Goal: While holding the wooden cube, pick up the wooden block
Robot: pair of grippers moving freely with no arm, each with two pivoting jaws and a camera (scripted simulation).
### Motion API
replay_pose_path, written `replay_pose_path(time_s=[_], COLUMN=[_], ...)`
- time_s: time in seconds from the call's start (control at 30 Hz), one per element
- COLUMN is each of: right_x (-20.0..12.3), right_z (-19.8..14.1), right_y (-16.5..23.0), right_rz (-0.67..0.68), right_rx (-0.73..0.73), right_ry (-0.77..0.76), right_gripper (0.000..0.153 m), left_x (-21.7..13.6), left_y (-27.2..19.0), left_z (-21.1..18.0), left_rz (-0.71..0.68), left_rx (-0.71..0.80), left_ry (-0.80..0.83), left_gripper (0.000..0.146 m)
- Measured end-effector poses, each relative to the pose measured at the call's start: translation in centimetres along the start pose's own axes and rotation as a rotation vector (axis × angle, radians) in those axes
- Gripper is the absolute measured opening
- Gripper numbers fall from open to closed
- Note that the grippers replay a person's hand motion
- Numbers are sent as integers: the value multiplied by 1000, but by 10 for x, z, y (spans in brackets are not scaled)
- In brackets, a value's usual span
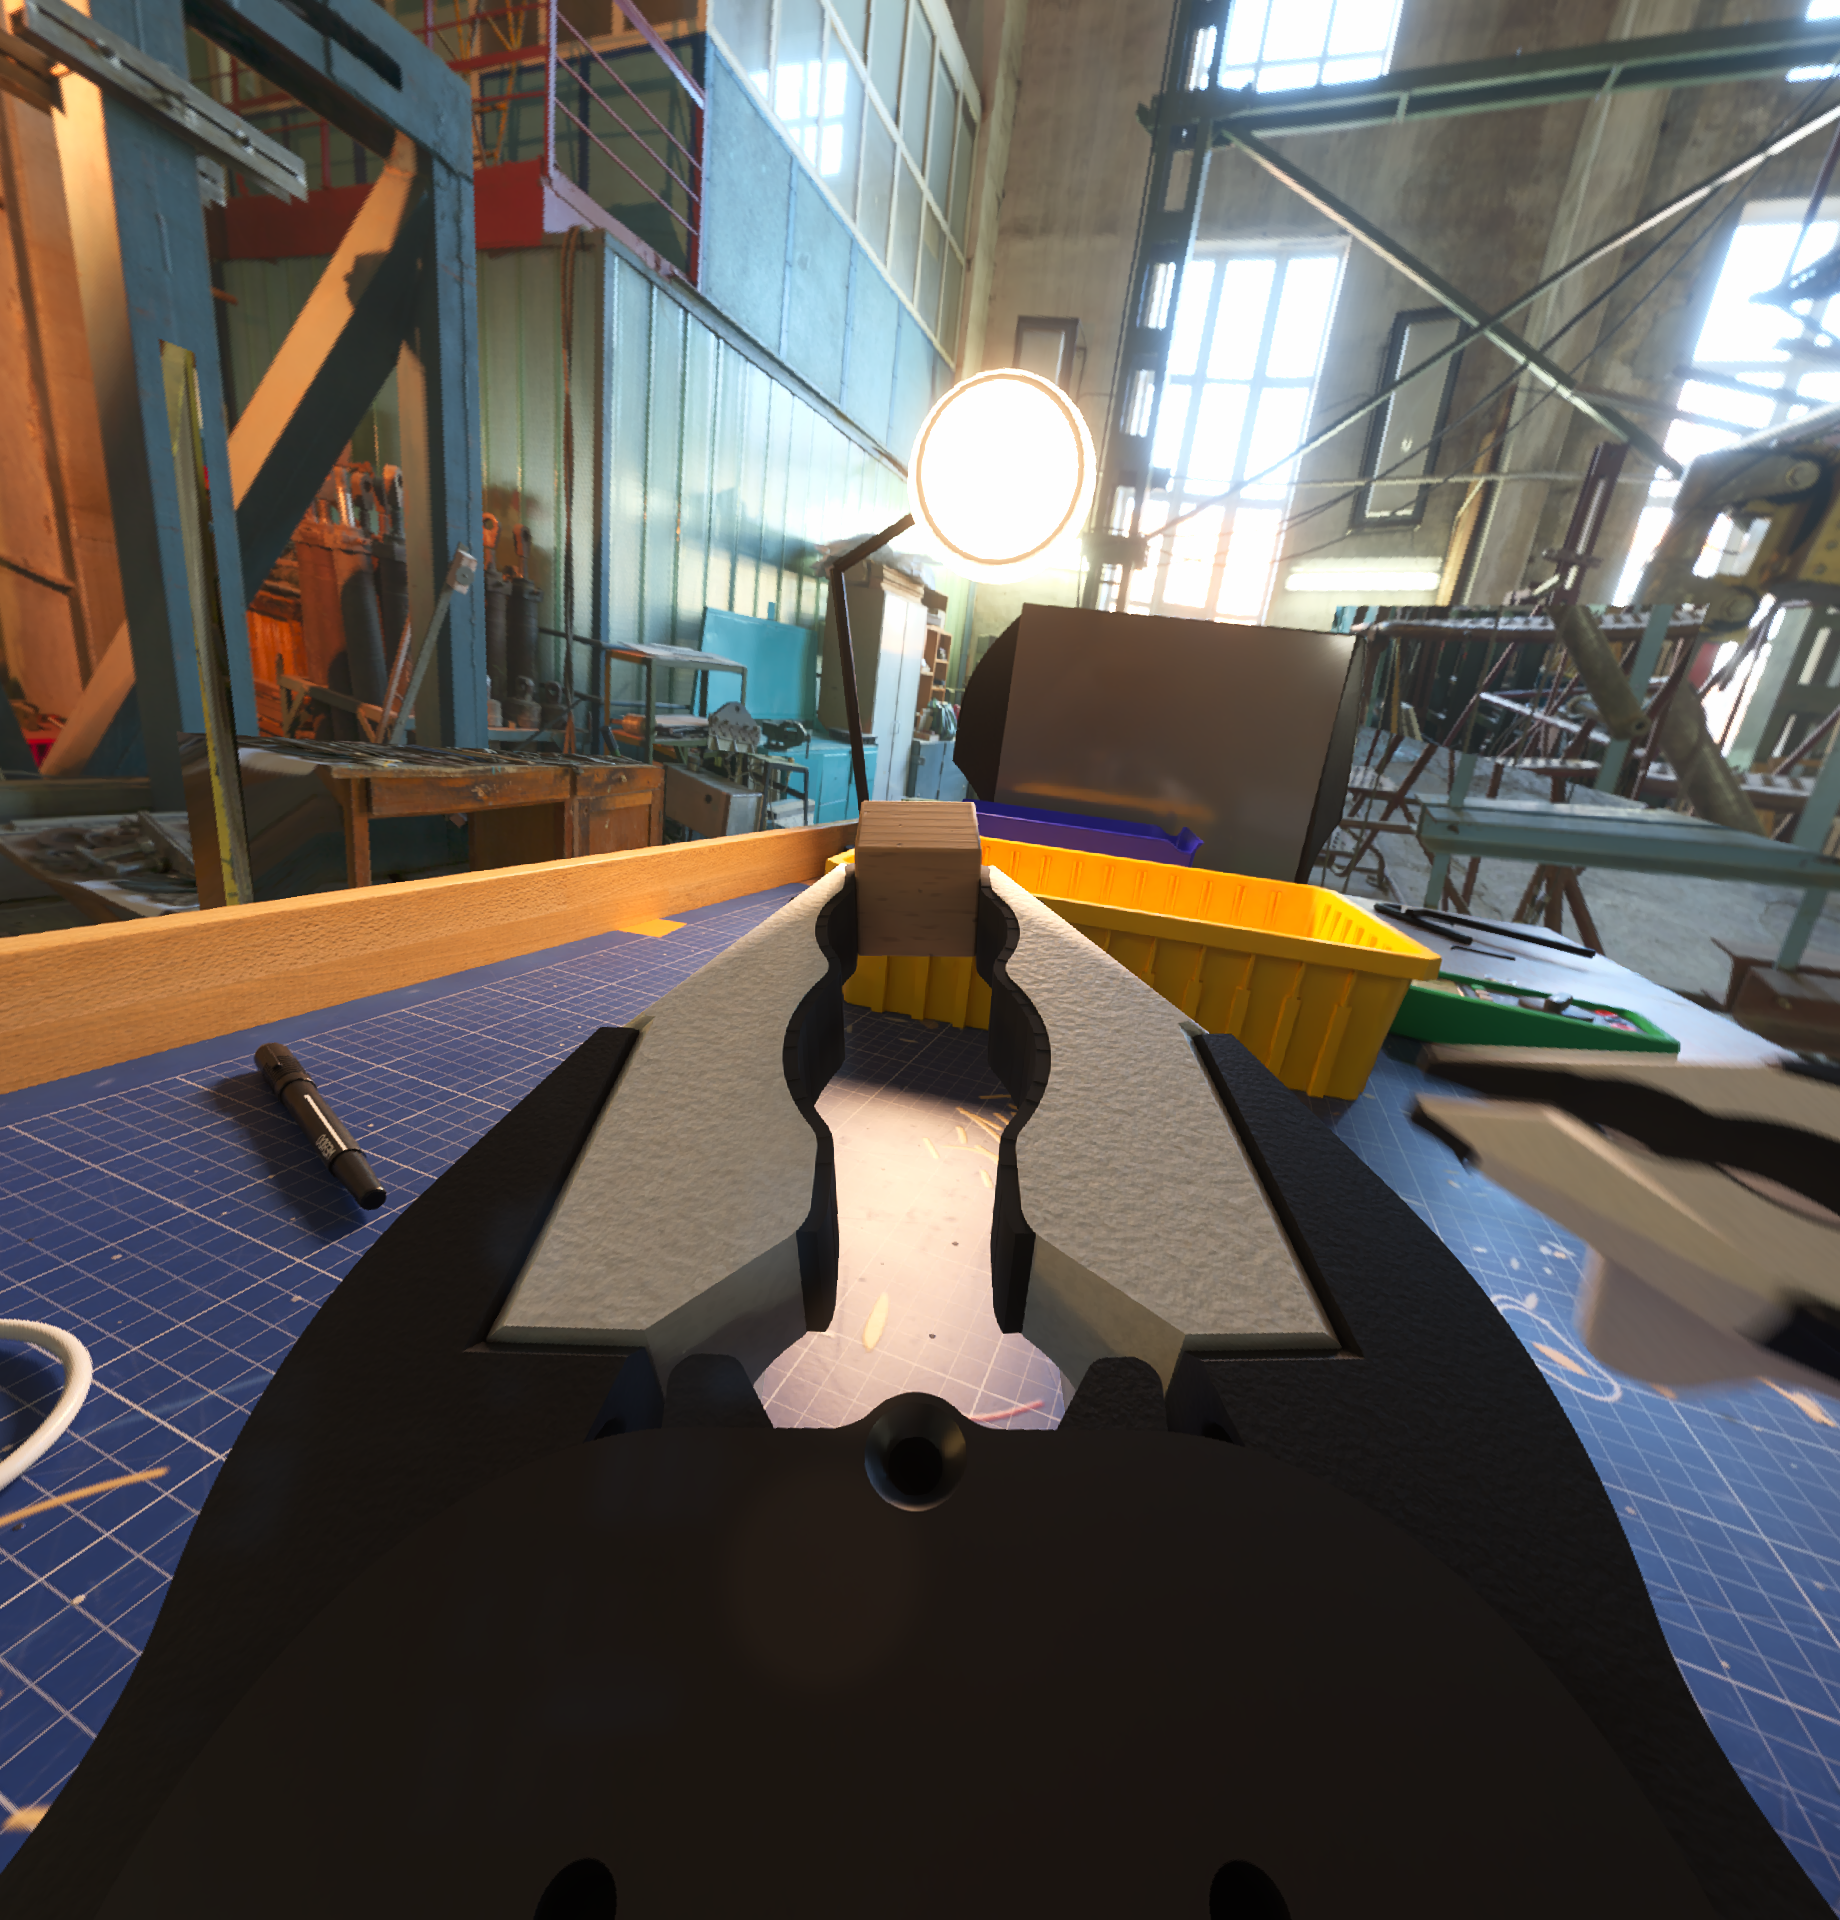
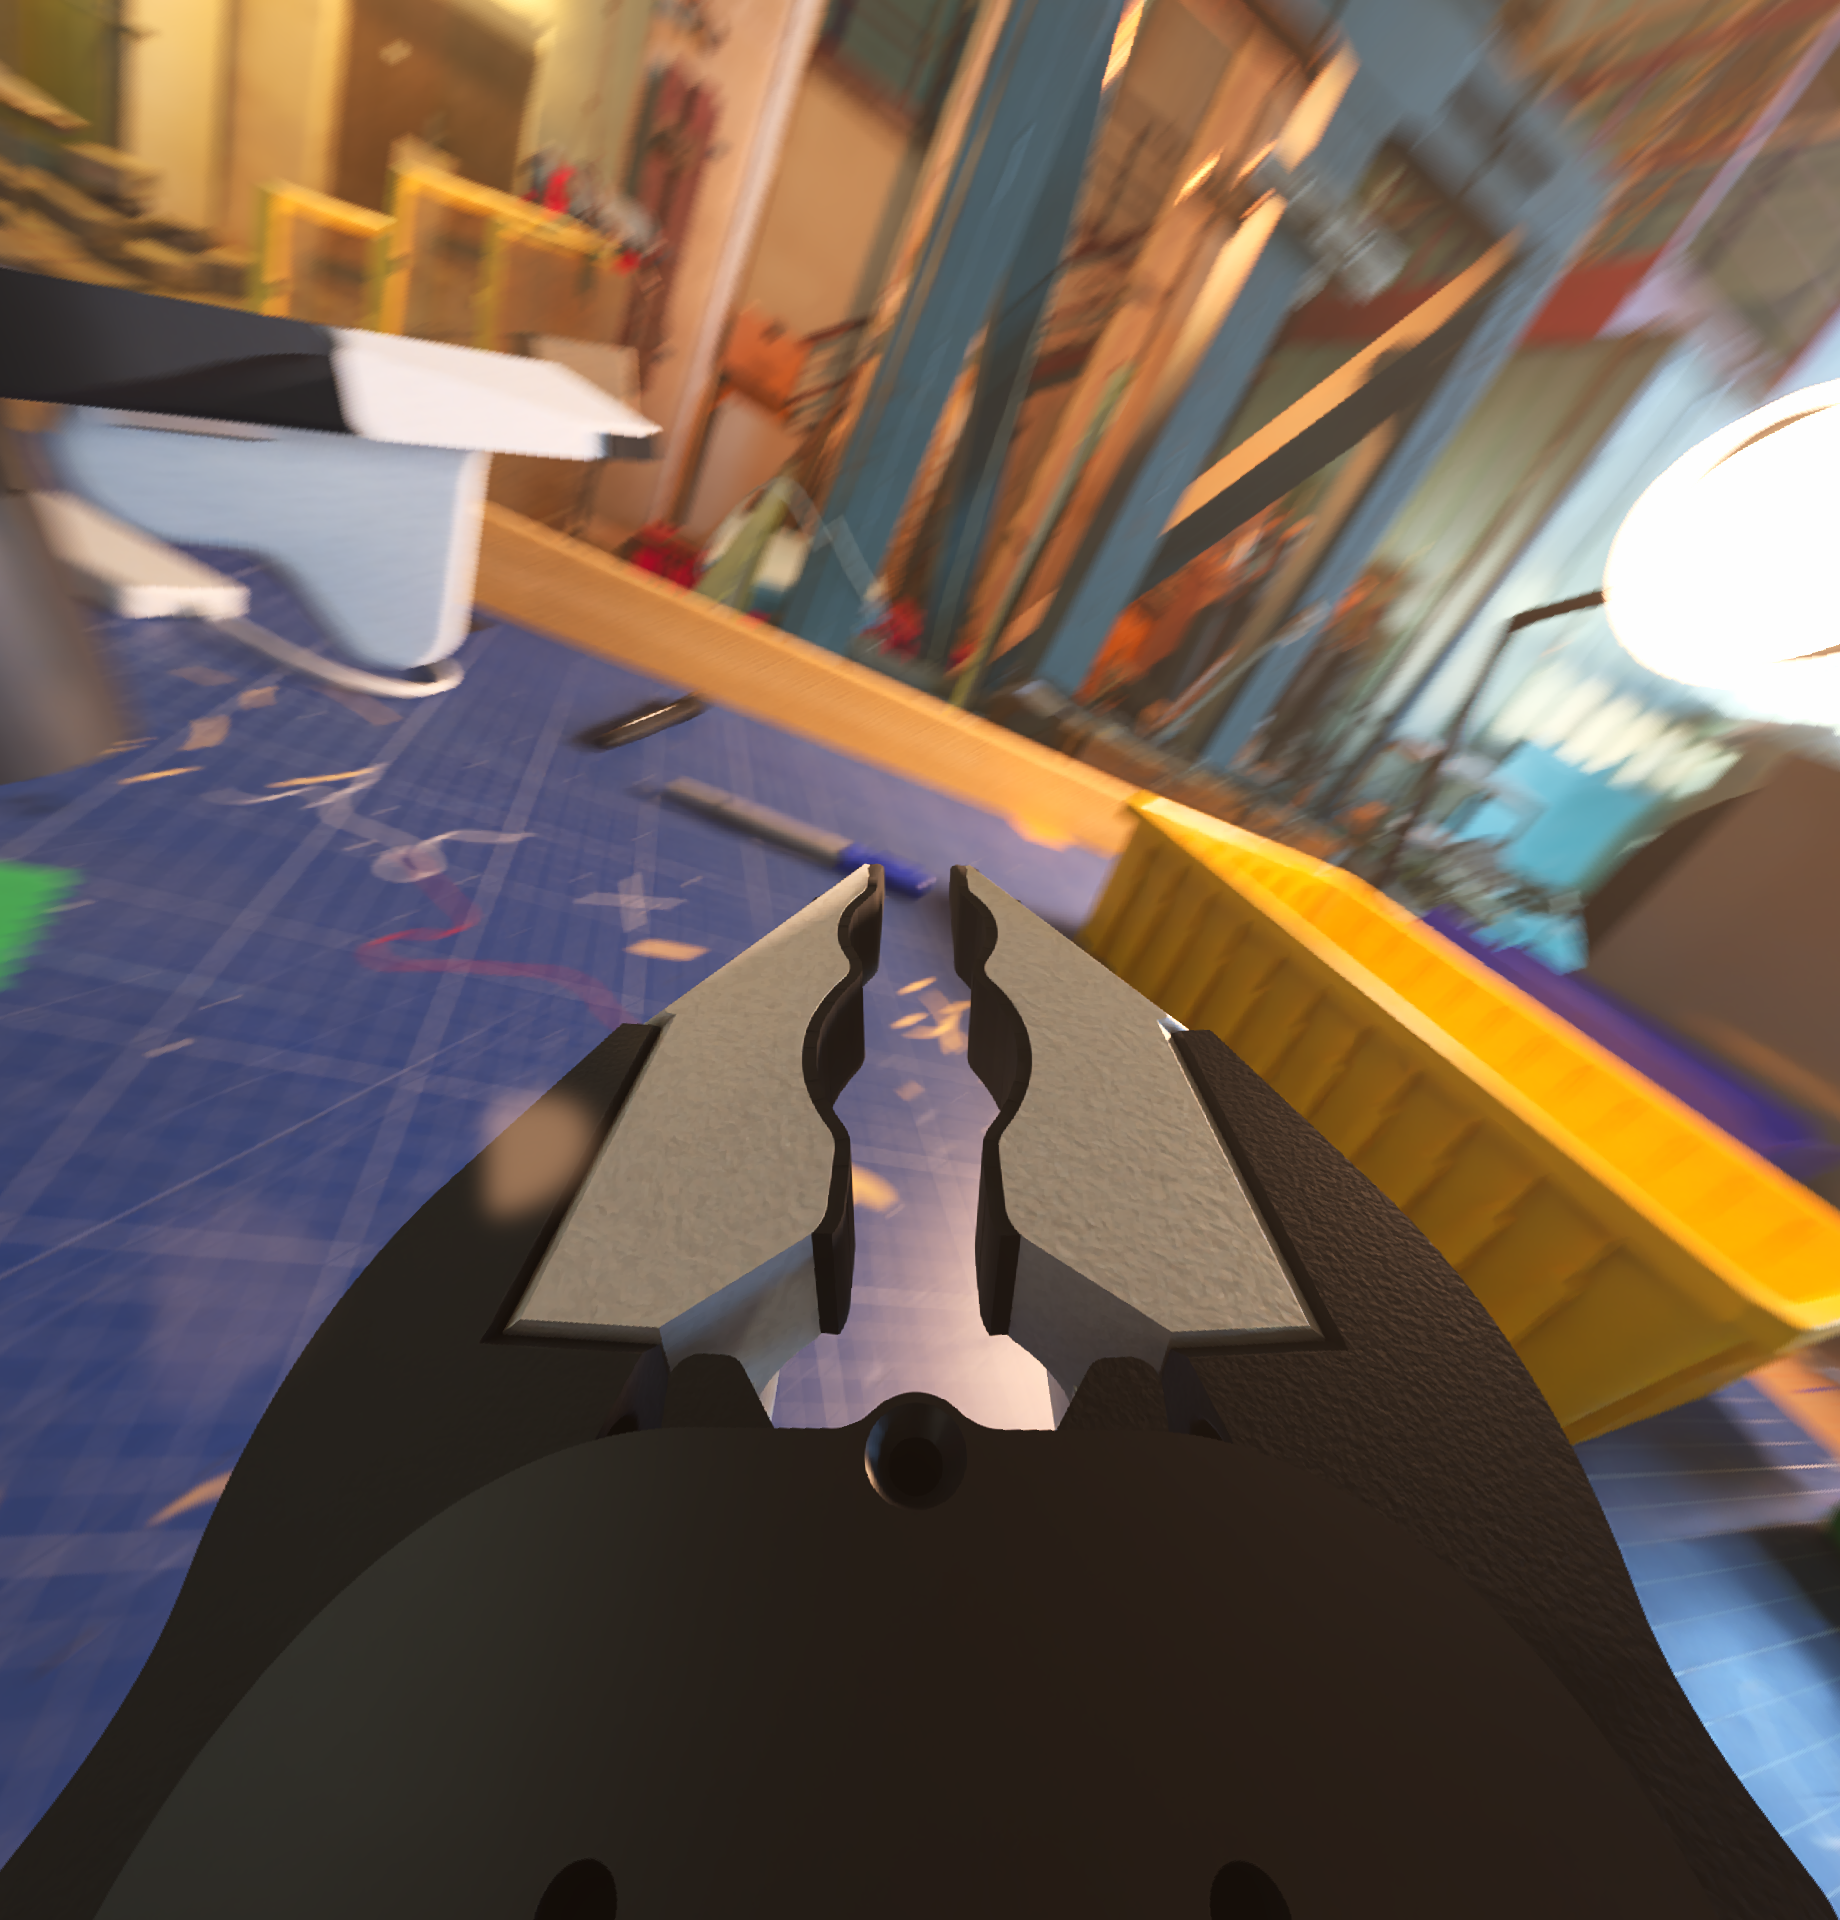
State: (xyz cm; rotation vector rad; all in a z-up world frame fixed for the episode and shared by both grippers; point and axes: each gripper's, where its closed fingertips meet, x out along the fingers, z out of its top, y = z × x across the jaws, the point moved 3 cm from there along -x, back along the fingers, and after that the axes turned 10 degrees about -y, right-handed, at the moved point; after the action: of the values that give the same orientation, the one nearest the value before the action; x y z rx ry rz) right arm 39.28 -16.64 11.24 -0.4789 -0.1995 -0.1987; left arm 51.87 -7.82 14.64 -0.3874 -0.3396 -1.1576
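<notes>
My left gripper [image 1: 916,904] is shut on a small wooden cube [image 1: 916,894], held at the fingertips above the blue cutting mat [image 1: 220,1299]. My right gripper [image 2: 916,894] is tilted and its view is blurred; its jaws stand a narrow slit apart with nothing between them. It also shows blurred at the right of the left wrist view [image 1: 1435,1086]. The left gripper shows at the upper left of the right wrist view [image 2: 459,499]. A blurred tan patch [image 2: 542,1153] lies beside my right gripper's left finger; I cannot tell what it is. I see no clear wooden block.
A yellow bin [image 1: 1259,935] stands ahead, also in the right wrist view [image 2: 1415,1091], with a purple bin [image 1: 1082,831] and a dark box [image 1: 1155,727] behind. A wooden rail [image 1: 376,935] borders the mat. A black marker [image 1: 318,1127], a white cable [image 1: 22,1403], a green tray [image 1: 1518,1023] and a lamp [image 1: 999,468] are nearby.
</notes>
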Motion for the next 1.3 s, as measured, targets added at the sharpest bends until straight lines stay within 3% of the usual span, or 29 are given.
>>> replay_pose_path(time_s=[0.2, 0.37, 0.63, 0.93, 1.3], right_x=[-58, -89, -111, -115, -111], right_z=[14, 17, 5, -3, -4], right_y=[64, 99, 119, 116, 115], right_rz=[323, 450, 405, 271, 268], right_rx=[225, 349, 379, 397, 336], right_ry=[251, 489, 695, 721, 715], right_gripper=[26, 35, 40, 32, 21], left_x=[0, 0, 0, 1, 1], left_y=[4, 3, 9, 5, 5], left_z=[4, 3, 0, -3, -4], left_rz=[5, -5, 10, -5, -7], left_rx=[-51, -78, -103, -102, -104], left_ry=[-18, -15, -1, 14, 18], left_gripper=[21, 21, 21, 21, 21])
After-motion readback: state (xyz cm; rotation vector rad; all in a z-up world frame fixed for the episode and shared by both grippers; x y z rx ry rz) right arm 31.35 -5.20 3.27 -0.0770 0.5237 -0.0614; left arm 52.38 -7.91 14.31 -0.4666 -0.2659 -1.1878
